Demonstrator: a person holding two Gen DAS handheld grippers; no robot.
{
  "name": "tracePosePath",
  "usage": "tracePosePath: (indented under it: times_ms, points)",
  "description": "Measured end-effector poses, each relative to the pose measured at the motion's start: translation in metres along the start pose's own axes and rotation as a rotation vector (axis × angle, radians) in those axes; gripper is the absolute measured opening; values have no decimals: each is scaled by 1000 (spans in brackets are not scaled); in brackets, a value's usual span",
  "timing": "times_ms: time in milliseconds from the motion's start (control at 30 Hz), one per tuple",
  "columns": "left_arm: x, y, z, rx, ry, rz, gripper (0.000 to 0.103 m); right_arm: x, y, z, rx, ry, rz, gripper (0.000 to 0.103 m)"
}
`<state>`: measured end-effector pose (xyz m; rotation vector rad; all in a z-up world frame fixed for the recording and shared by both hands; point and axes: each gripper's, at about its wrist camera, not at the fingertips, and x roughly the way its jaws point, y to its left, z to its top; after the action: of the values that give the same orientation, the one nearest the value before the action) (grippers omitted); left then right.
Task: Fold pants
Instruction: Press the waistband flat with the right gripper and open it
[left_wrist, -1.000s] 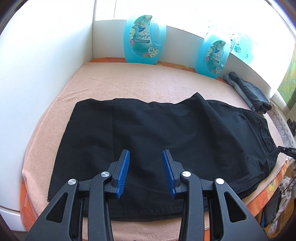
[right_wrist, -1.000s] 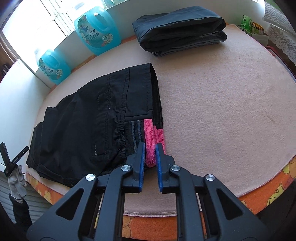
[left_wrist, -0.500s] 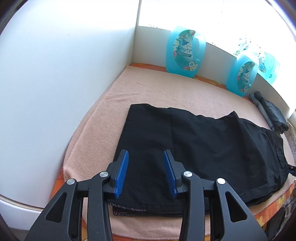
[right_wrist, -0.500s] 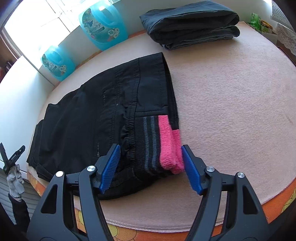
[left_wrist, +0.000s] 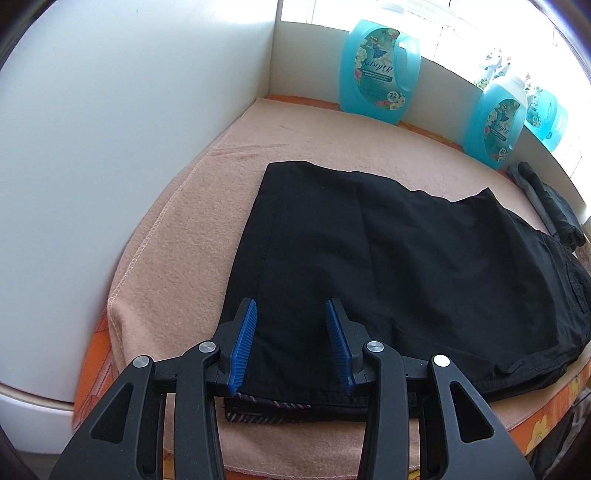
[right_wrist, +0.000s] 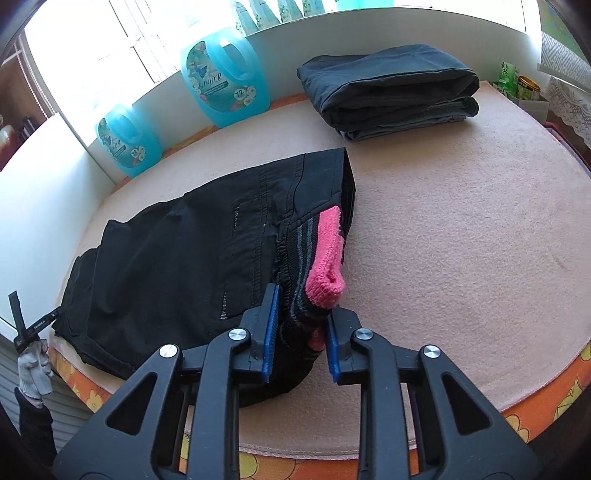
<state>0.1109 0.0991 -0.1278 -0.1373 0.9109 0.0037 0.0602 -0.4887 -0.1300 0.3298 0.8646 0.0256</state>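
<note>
Black pants (left_wrist: 388, 258) lie flat, folded lengthwise, on a peach blanket (left_wrist: 192, 229). My left gripper (left_wrist: 291, 314) is open and hovers over the leg hems at the near left end, not holding cloth. In the right wrist view the pants (right_wrist: 177, 258) show their waist end, with a striped grey and pink waistband (right_wrist: 325, 254). My right gripper (right_wrist: 301, 302) has closed on the bunched waistband, which sits pinched between the blue pads (right_wrist: 272, 325).
Blue detergent bottles (left_wrist: 376, 70) (right_wrist: 225, 81) stand along the back ledge. A folded dark grey garment (right_wrist: 388, 88) lies at the back right. A white wall (left_wrist: 110, 147) bounds the left side. The orange table edge (right_wrist: 535, 398) runs along the front.
My right gripper opened wide over the waistband, then closed on it again with more cloth bunched in. My left gripper moved left along the pants to the hem end, staying open.
</note>
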Motion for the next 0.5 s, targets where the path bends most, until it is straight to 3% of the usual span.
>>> tracePosePath:
  times_ms: [233, 400, 500]
  points:
    - [2, -3, -1, 40, -2, 22, 38, -33, 39, 0, -176, -112, -154, 21]
    - [3, -2, -1, 41, -11, 21, 38, 4, 27, -20, -207, 13, -264, 21]
    - [1, 1, 0, 31, -7, 17, 38, 3, 27, -18, -207, 24, -280, 29]
